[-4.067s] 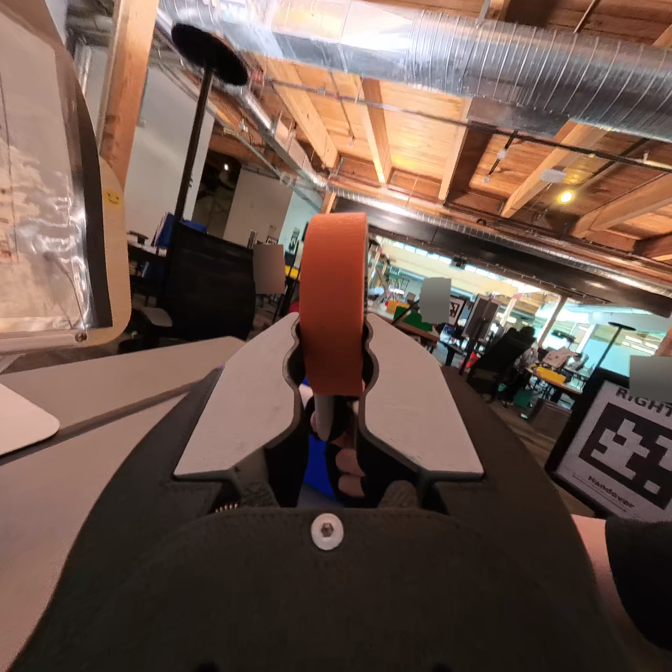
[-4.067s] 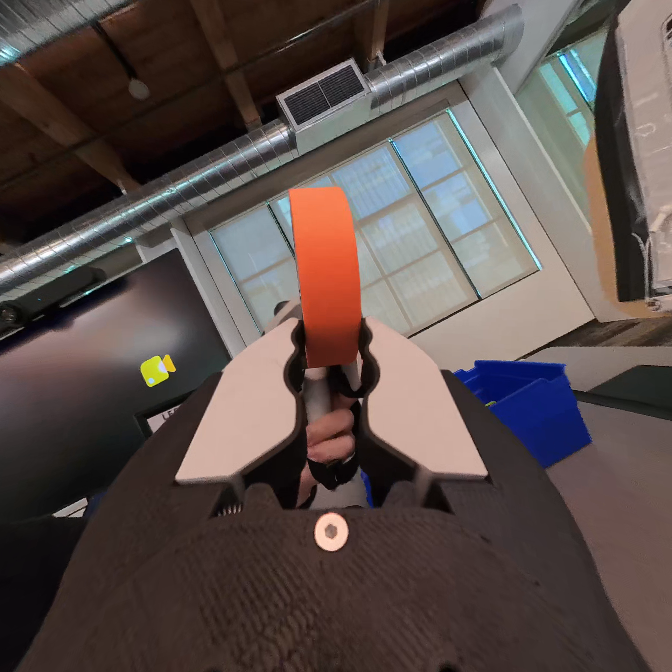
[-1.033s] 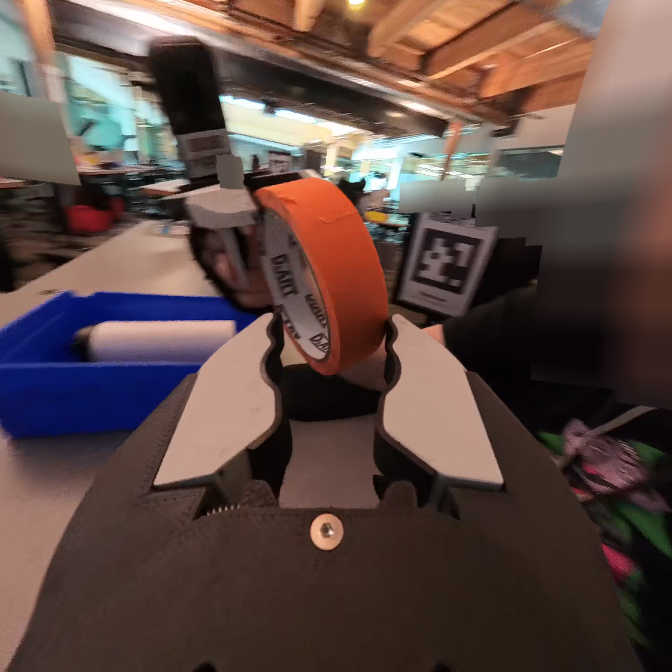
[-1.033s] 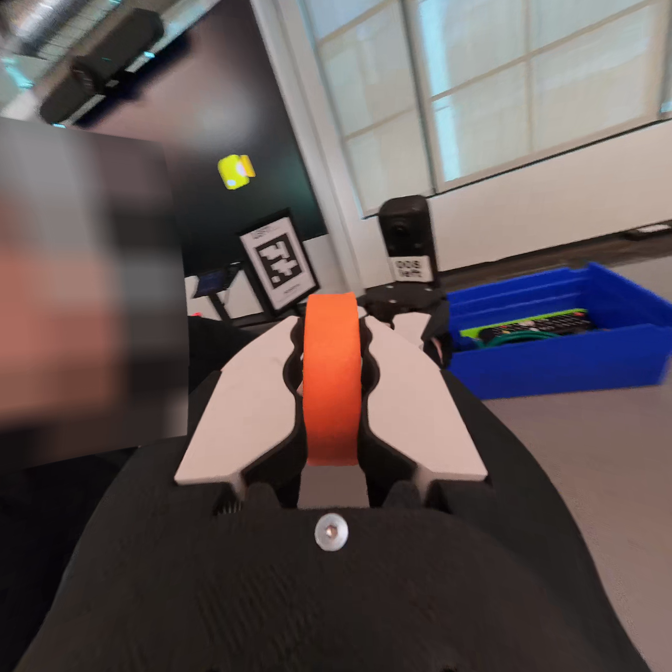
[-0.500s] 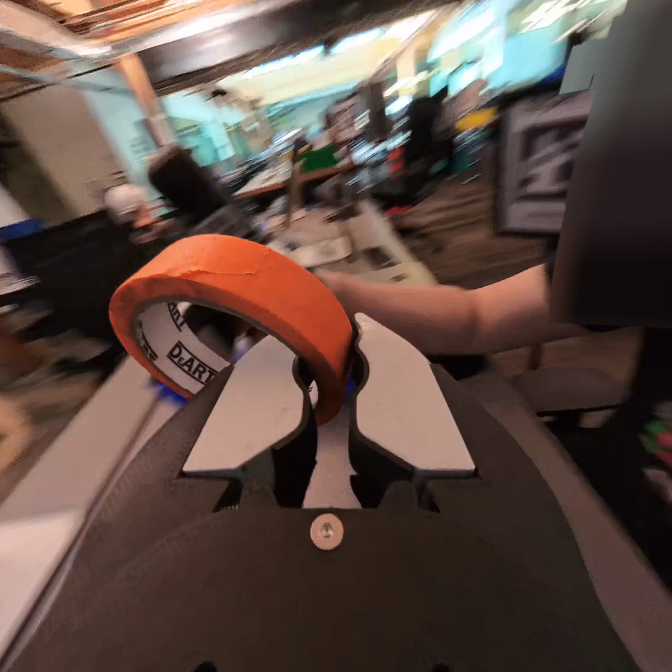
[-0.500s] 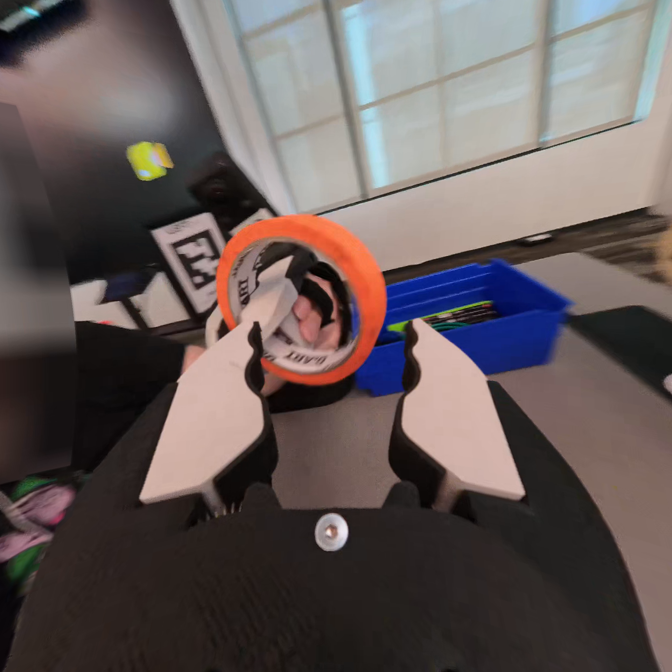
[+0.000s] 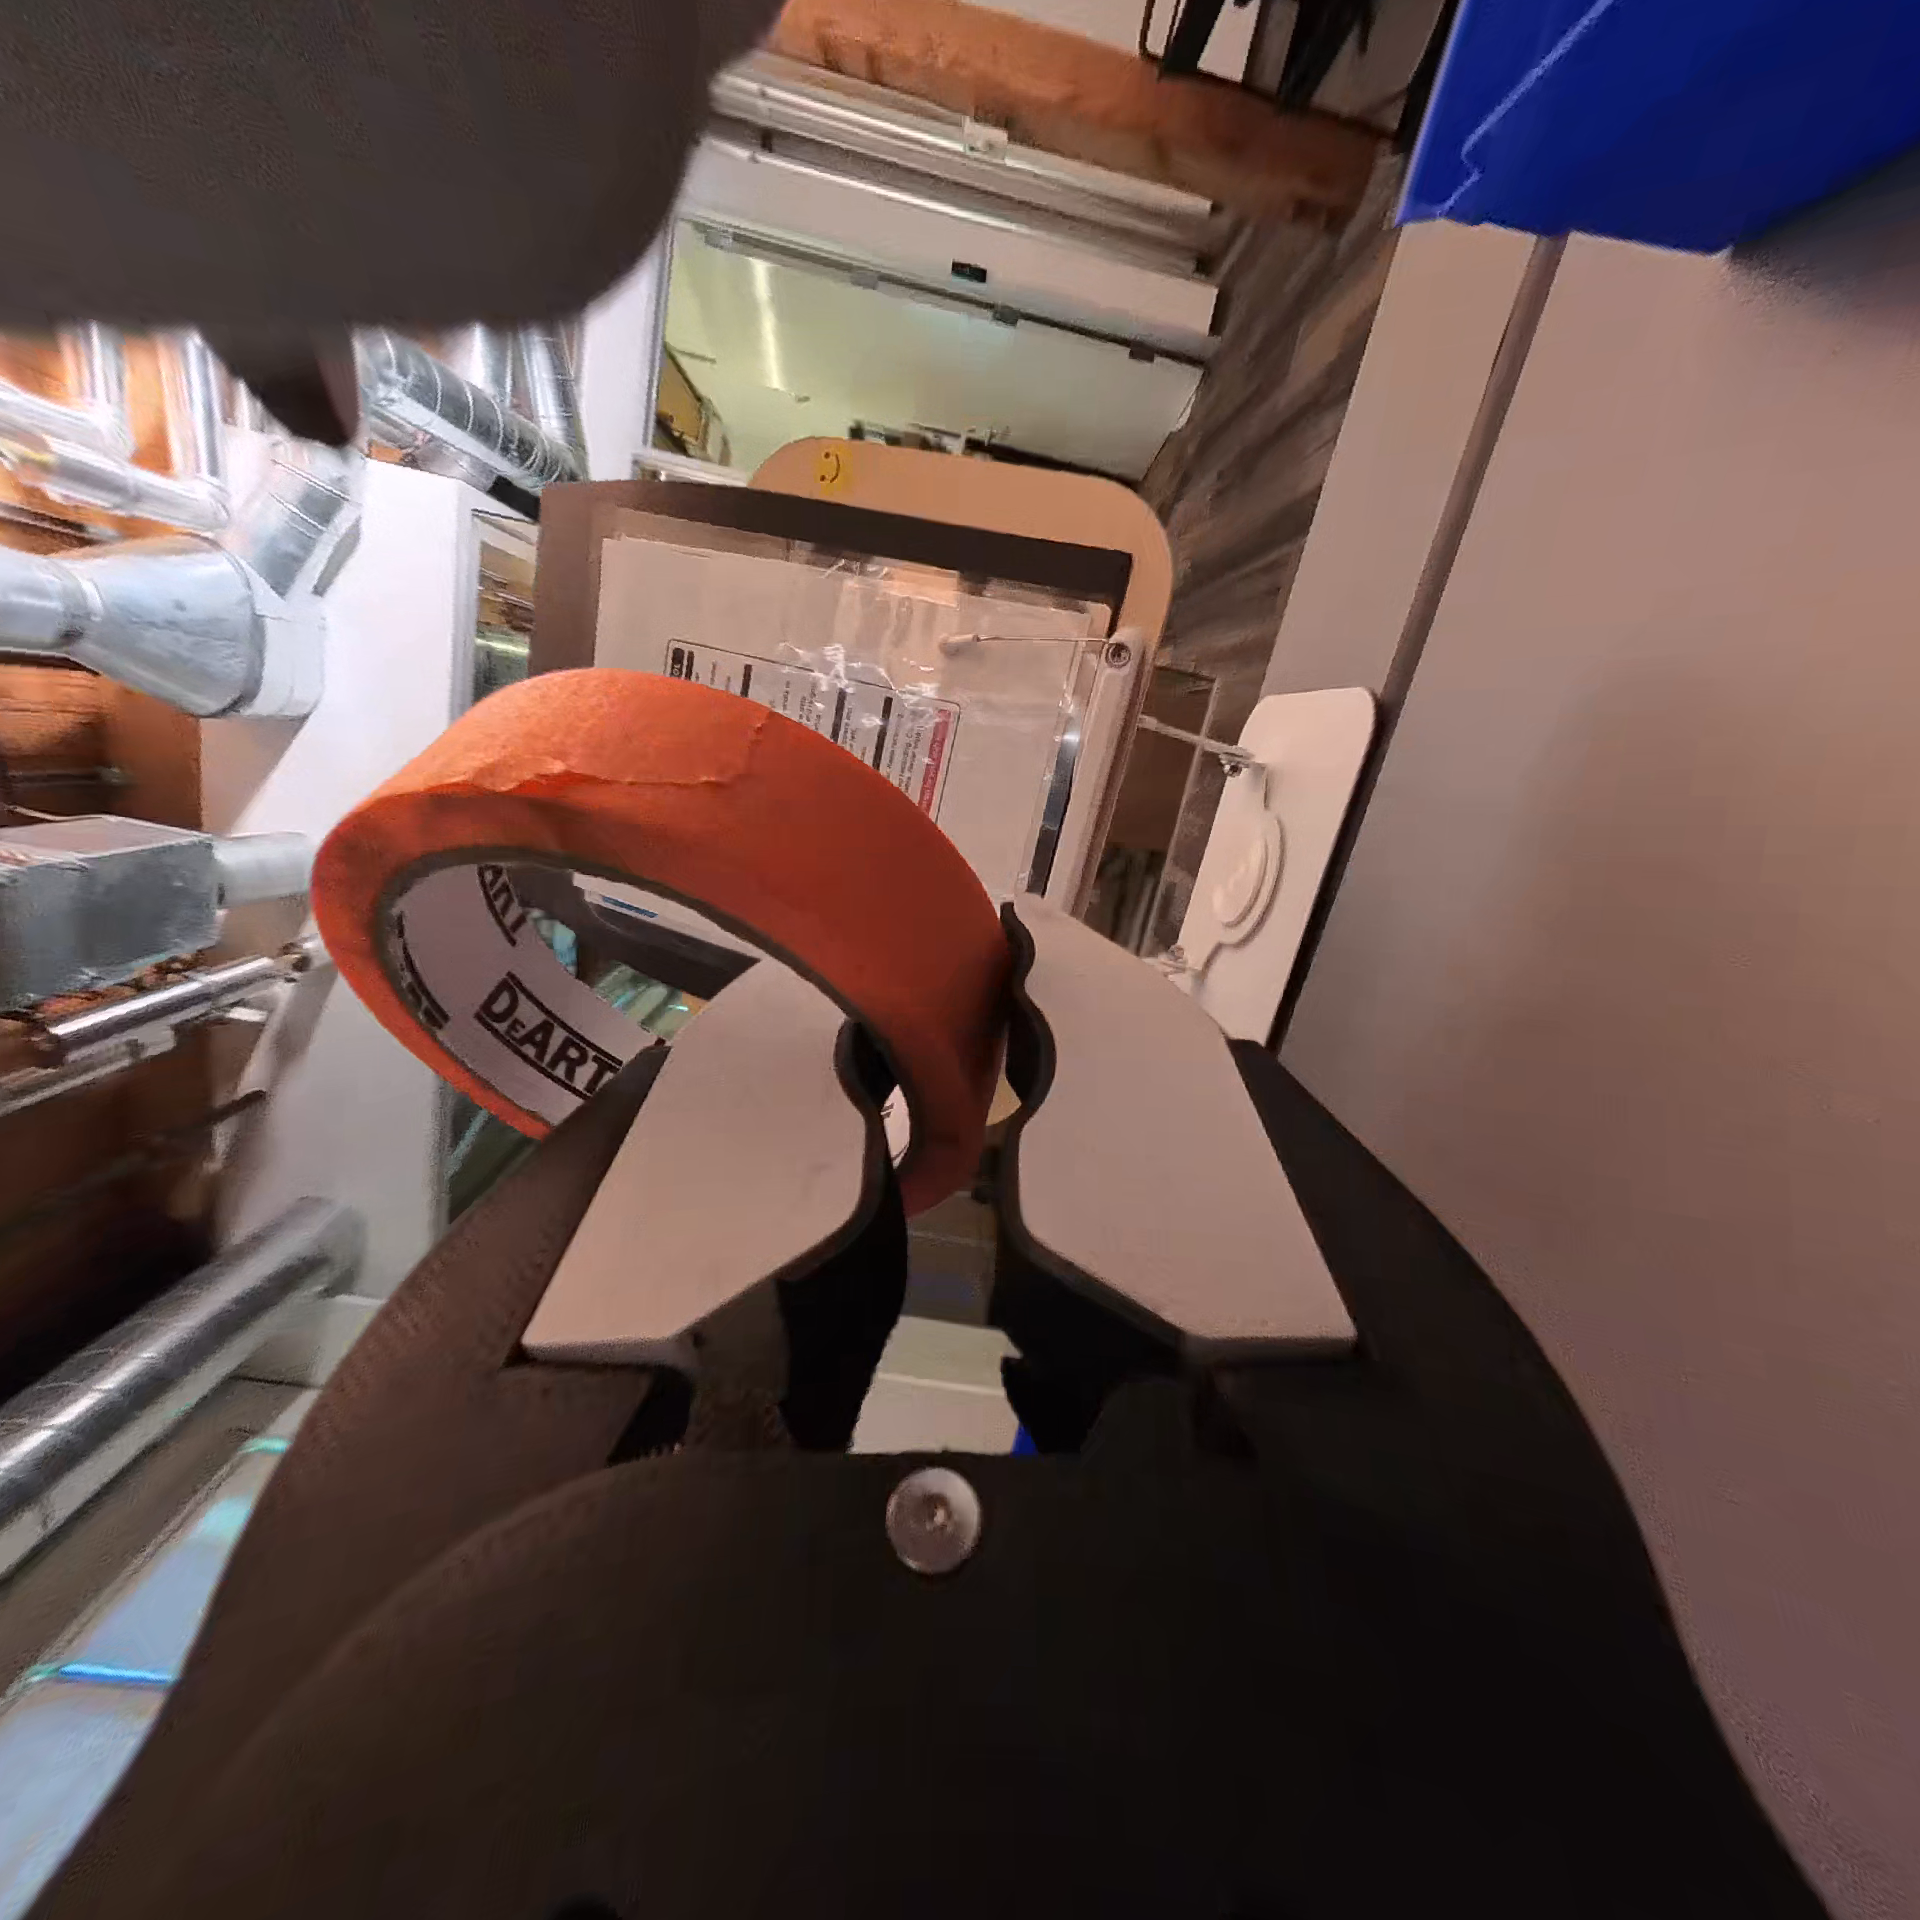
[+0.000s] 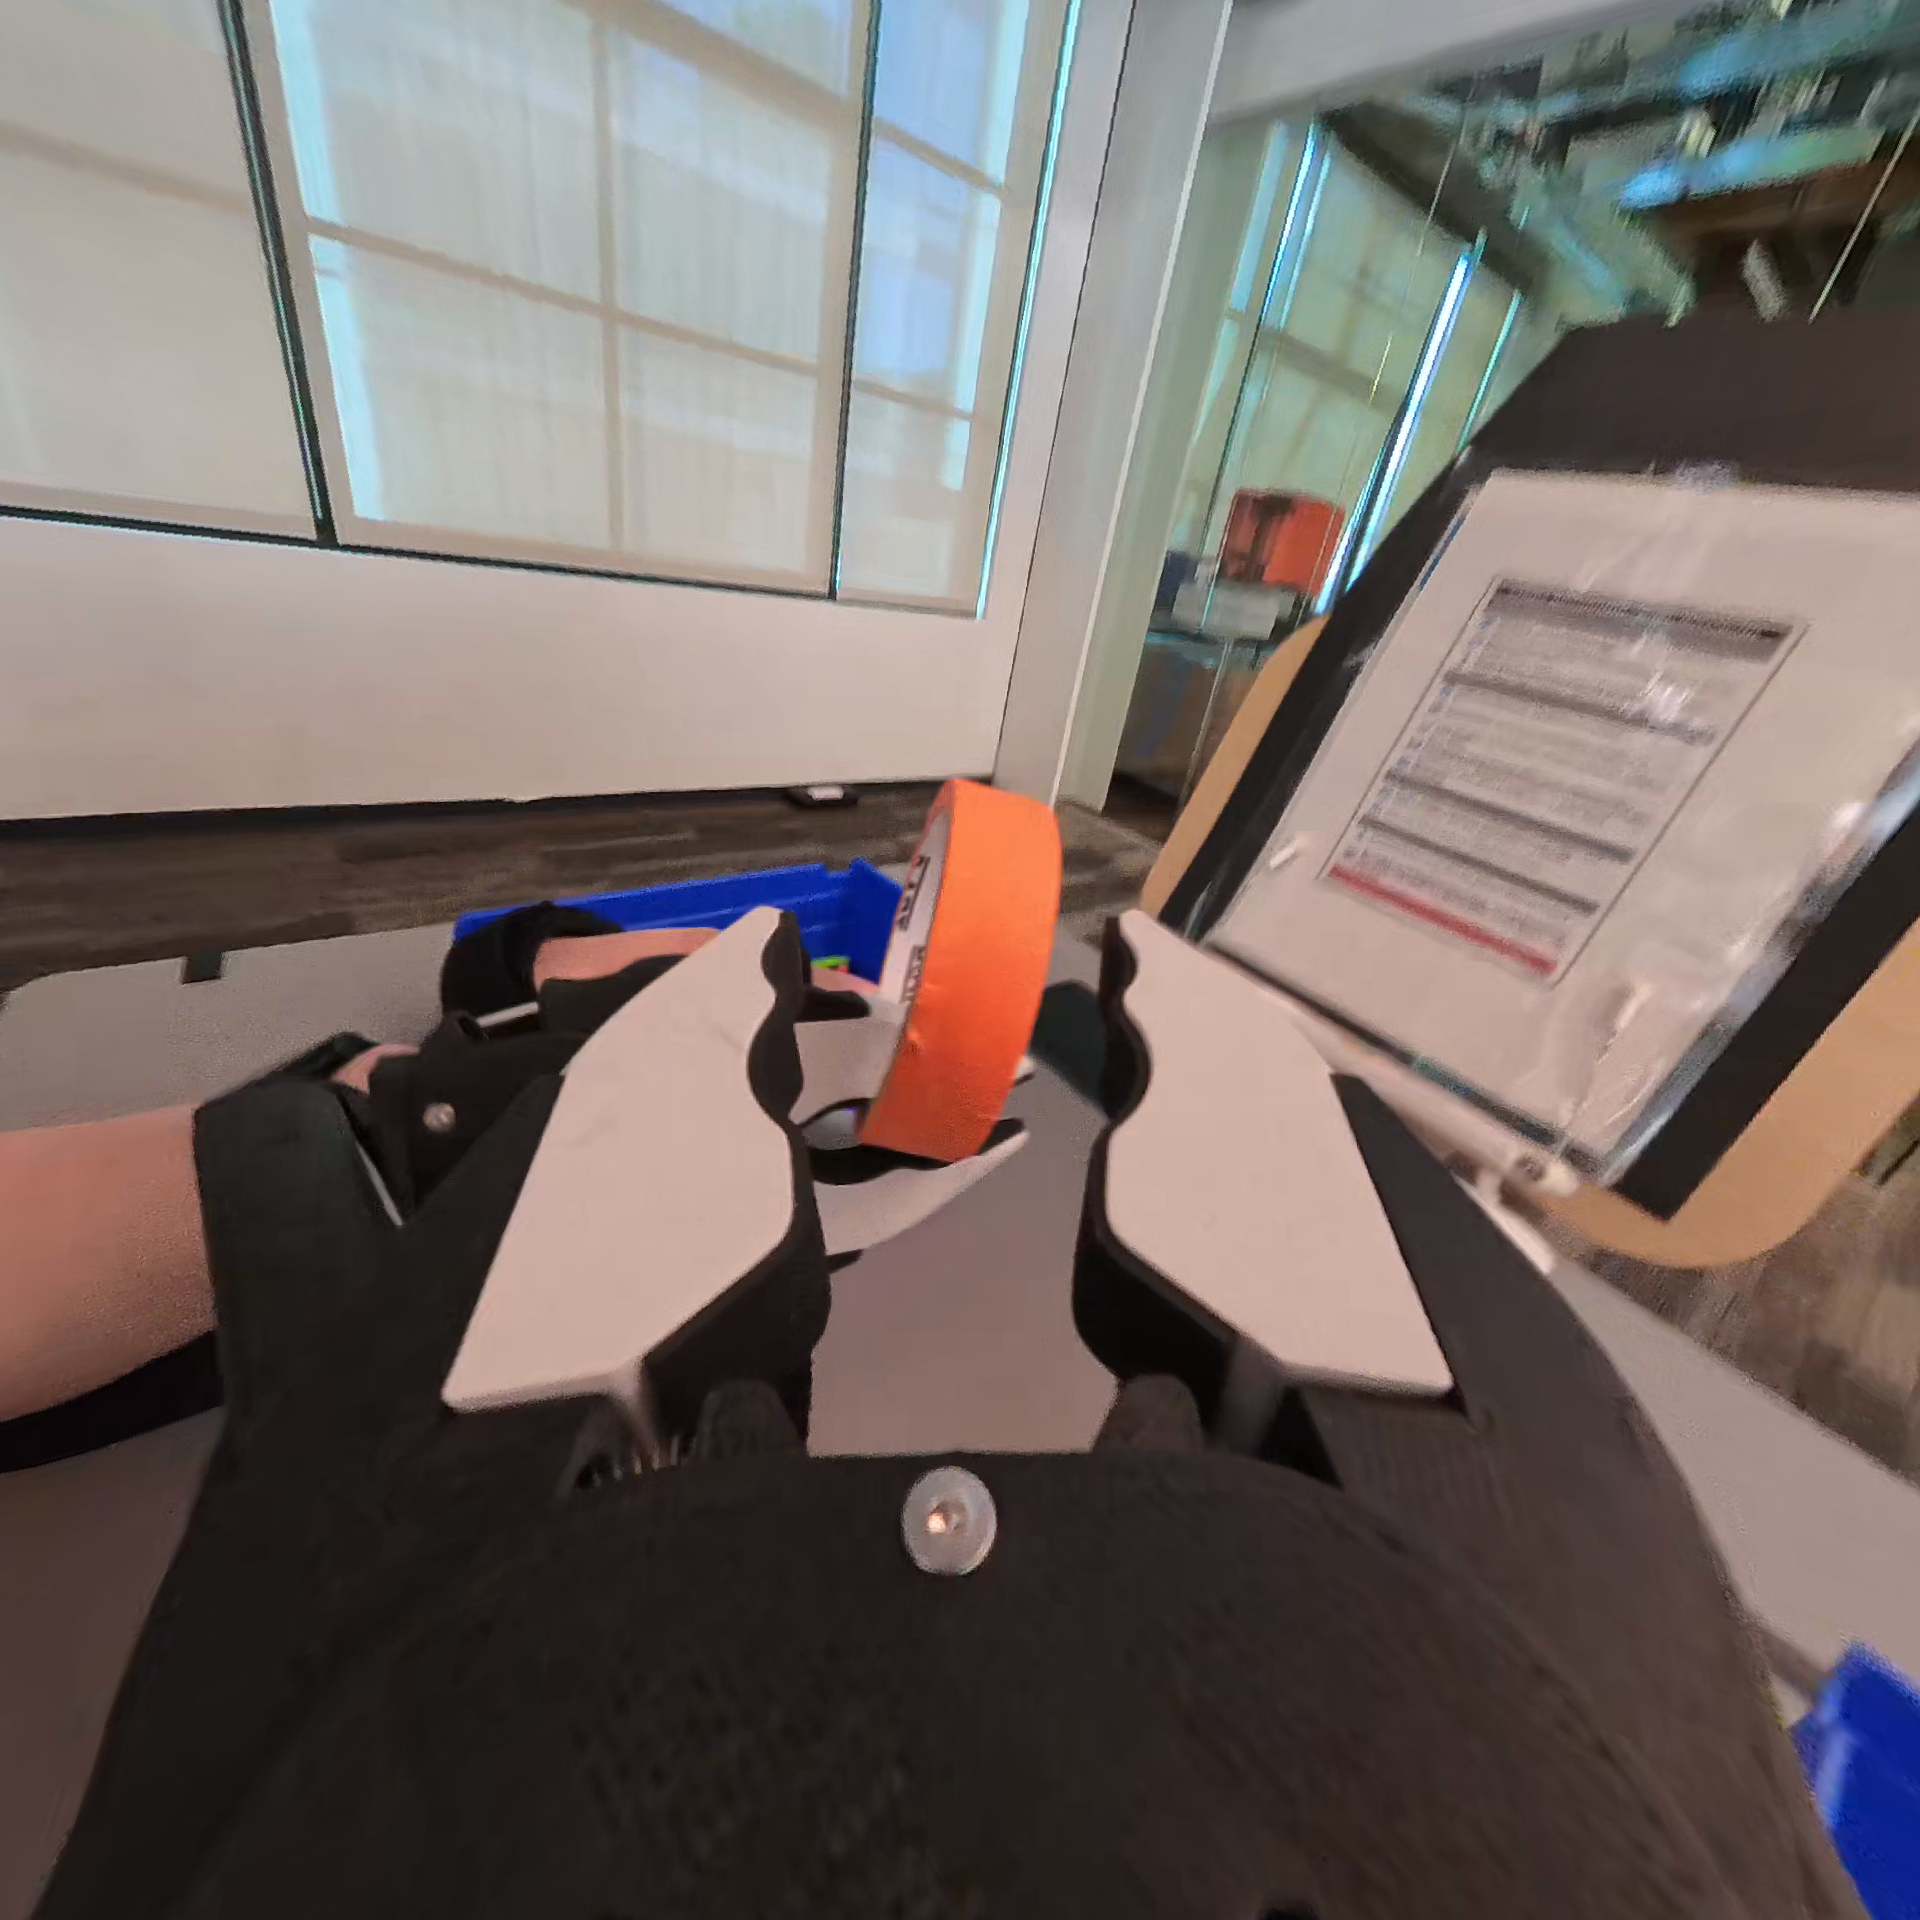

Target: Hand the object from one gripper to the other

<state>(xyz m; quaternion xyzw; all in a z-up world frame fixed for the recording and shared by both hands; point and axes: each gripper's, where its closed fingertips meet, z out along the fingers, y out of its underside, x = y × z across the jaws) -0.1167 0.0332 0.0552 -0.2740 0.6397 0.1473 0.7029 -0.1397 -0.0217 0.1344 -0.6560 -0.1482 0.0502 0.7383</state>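
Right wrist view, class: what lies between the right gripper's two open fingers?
The orange tape roll stands beyond the right gripper, bare grey table between its fingers.

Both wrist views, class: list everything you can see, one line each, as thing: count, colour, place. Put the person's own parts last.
Tape roll: one, orange, clamped by its wall in the left gripper.
Bin: one, blue, on the table behind the tape roll in the right wrist view.
Sign board: one, tan with black backing and a white sheet under clear plastic, standing at the table's edge.
Table: one, grey, under both grippers.
Windows: a white-framed row on the far wall.
Left gripper: one, black with grey fingers, shut on the tape roll.
Right gripper: one, same colours, open.
Hand: one, in a black fingerless glove, at the left of the right wrist view.
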